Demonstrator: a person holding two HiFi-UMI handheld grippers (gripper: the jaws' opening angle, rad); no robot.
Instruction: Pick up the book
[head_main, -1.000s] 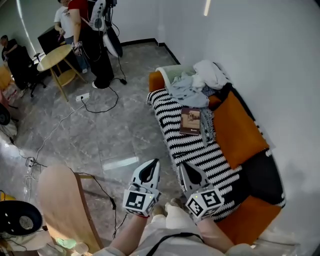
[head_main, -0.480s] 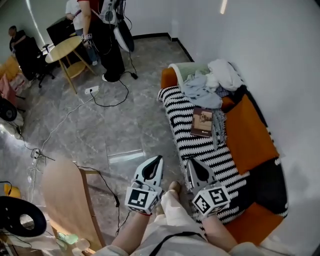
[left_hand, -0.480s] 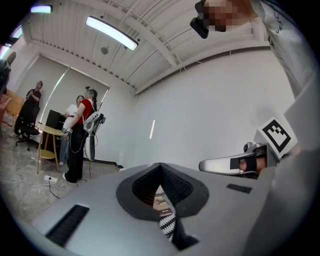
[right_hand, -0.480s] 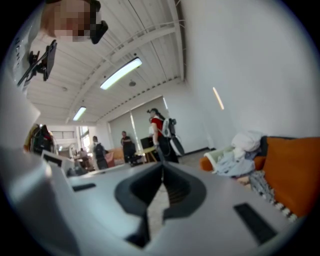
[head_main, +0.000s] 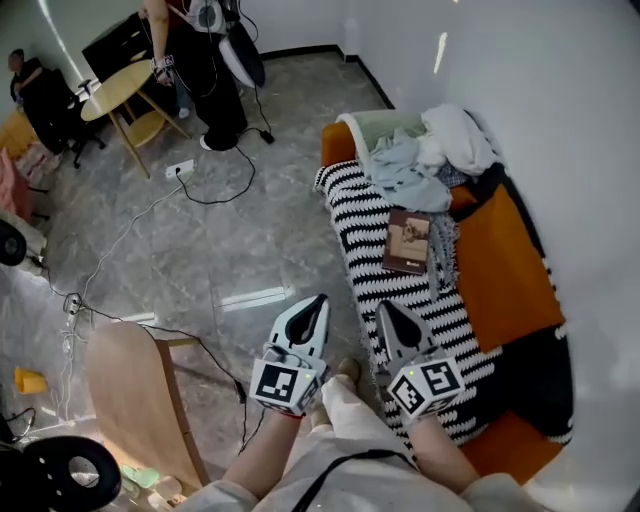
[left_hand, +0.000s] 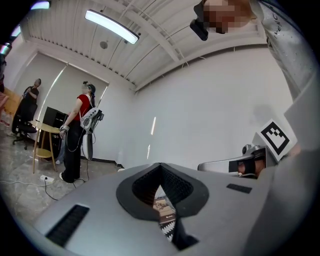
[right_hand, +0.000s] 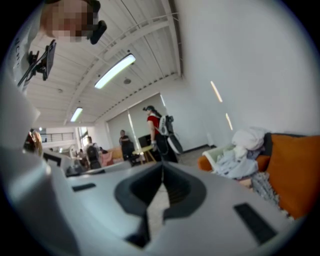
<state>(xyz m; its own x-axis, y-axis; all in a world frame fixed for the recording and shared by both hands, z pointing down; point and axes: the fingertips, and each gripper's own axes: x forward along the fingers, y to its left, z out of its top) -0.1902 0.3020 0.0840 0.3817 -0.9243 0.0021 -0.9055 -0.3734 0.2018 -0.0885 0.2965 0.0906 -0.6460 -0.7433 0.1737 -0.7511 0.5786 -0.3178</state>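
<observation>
Jaws clenched on both sides: your left gripper (head_main: 316, 302) and right gripper (head_main: 386, 308) each show tips pressed together, nothing between them. Both sit low in front of you, aimed toward the sofa (head_main: 338, 146). Book (head_main: 408, 241) lies flat on the striped blanket (head_main: 370, 270), well ahead of both grippers, just below the clothes pile (head_main: 420, 165), beside the orange cushion (head_main: 505, 270). Step in hand, as I read it: approach. Next you likely need to release one pair of jaws, close in, and slip a jaw under the book's near edge.
</observation>
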